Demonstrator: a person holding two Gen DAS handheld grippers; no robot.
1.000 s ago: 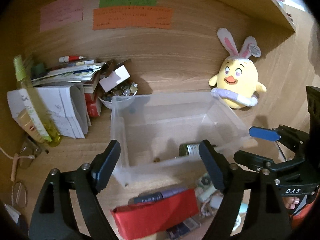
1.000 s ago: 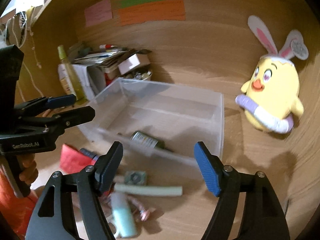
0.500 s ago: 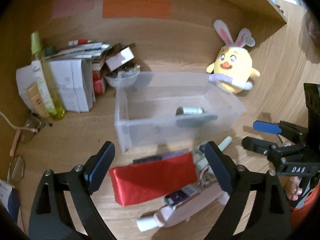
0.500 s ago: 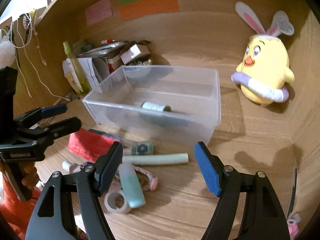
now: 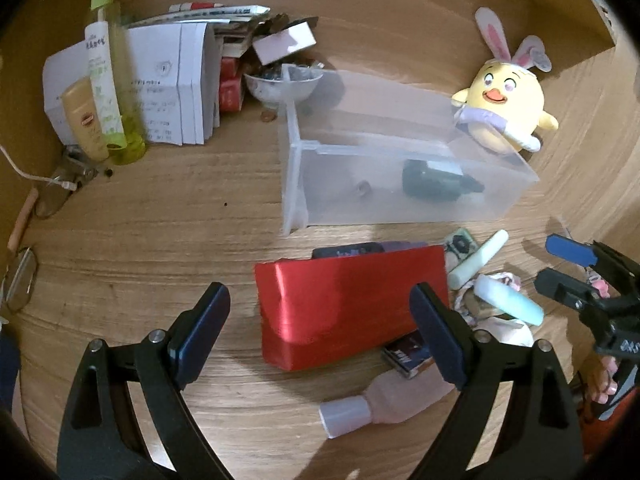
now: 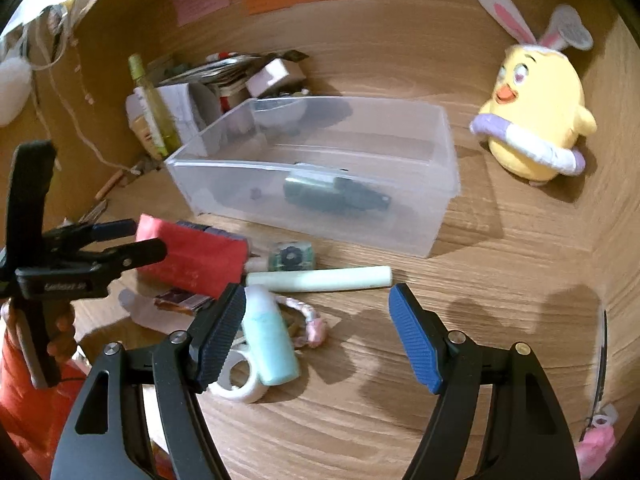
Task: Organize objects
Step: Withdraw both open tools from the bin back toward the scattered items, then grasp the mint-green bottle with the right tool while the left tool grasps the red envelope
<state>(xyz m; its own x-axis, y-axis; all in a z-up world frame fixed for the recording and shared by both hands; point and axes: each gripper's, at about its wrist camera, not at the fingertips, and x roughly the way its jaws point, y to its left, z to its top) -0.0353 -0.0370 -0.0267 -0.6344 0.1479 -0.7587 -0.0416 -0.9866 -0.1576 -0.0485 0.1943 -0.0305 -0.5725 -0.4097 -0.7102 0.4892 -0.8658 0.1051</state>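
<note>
Red pouch [image 5: 352,312]: lies flat on the wooden desk [image 5: 160,240], nearest item in the loose pile, directly ahead of the left gripper [image 5: 320,344]. Left jaws wide apart, empty, having just been opening; the pouch sits between and beyond the tips, untouched. Right gripper [image 6: 316,336]: moderately open, empty, poised over a mint-green bottle [image 6: 270,340], a tape roll [image 6: 236,380] and a pale green tube [image 6: 320,278]. Beyond the pile: clear plastic bin [image 6: 448,160], holding one dark bottle [image 6: 336,194]. Farthest: yellow chick plush [image 6: 536,120], beside the bin.

Step in hand, as judged: approach for a pick, the pouch the likely target. Next move calls for lowering to straddle the pouch across its narrower side, then closing.

Against the earlier frames: both views sit lower and nearer the pile; the bin has receded upward.
</note>
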